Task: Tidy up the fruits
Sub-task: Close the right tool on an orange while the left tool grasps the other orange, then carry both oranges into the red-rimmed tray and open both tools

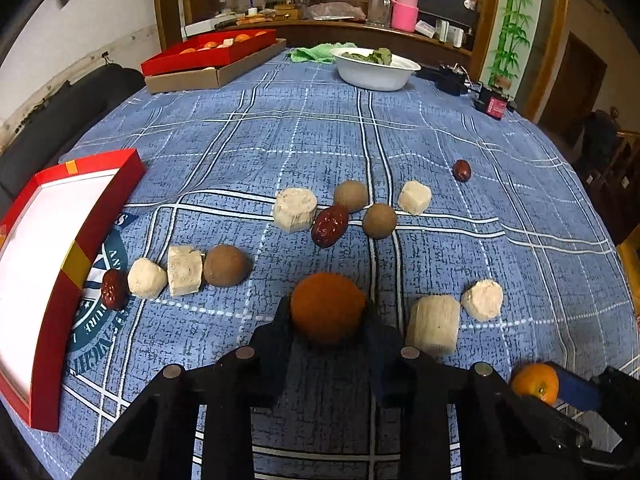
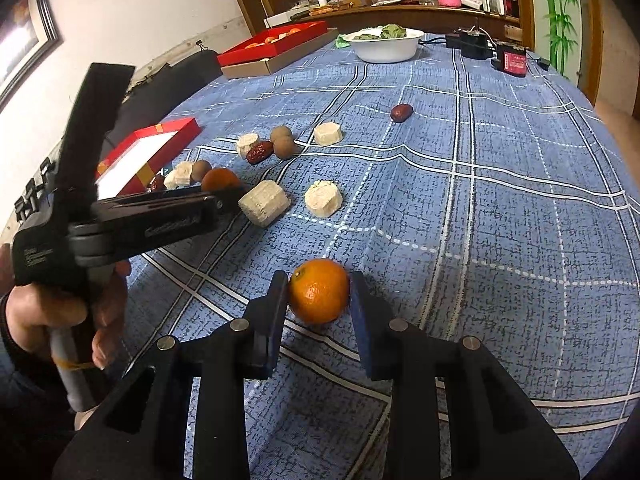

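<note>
Orange tangerines, both being pinched: left claw (image 1: 328, 312) is clamping one tangerine (image 1: 327, 307), right claw (image 2: 319, 294) is gripping the other tangerine (image 2: 319, 291), near the tabletop's (image 2: 500, 200) front edge. Pick-up step; next, lifting toward the red box (image 1: 76, 264).

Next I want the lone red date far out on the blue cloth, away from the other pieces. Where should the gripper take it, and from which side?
Take the lone red date across its narrow middle, coming down from above. It is a small oval lying flat on the tablecloth, so its short sides likely fit between the pads best. Nothing lies close to it, so either finger has room to land.
</note>
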`<state>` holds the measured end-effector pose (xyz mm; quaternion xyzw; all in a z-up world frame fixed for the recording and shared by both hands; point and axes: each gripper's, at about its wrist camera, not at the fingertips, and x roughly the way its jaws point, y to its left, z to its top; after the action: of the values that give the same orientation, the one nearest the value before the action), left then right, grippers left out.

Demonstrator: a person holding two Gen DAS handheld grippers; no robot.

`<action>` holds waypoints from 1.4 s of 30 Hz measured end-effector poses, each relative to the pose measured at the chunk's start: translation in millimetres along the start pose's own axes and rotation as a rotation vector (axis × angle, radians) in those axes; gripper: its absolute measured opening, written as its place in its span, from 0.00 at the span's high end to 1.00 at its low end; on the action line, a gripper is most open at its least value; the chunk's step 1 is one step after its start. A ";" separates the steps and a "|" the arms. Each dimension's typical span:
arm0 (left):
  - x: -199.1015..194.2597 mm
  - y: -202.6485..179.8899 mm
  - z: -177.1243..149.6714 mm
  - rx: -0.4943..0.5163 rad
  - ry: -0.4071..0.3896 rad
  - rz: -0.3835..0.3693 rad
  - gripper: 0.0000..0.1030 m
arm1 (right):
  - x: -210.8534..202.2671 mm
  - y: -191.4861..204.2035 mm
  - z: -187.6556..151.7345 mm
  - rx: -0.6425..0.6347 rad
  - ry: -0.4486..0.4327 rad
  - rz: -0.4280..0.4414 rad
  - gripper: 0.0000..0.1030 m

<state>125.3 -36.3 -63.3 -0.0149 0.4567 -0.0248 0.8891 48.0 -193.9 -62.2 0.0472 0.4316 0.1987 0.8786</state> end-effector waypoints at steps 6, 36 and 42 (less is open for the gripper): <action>-10.2 15.3 -6.1 -0.060 -0.007 -0.030 0.70 | 0.2 0.7 -0.1 -0.010 -0.002 -0.007 0.71; -89.0 206.0 -38.9 -0.426 -0.164 0.143 0.71 | 17.5 138.4 48.1 -0.280 -0.041 0.117 0.71; -90.5 246.3 -36.5 -0.479 -0.172 0.210 0.71 | 48.4 191.9 84.0 -0.357 -0.067 0.194 0.71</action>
<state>50.5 214.7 -23.2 -0.1793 0.3716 0.1777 0.8934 80.6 8.3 3.2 -0.0616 0.3533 0.3539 0.8638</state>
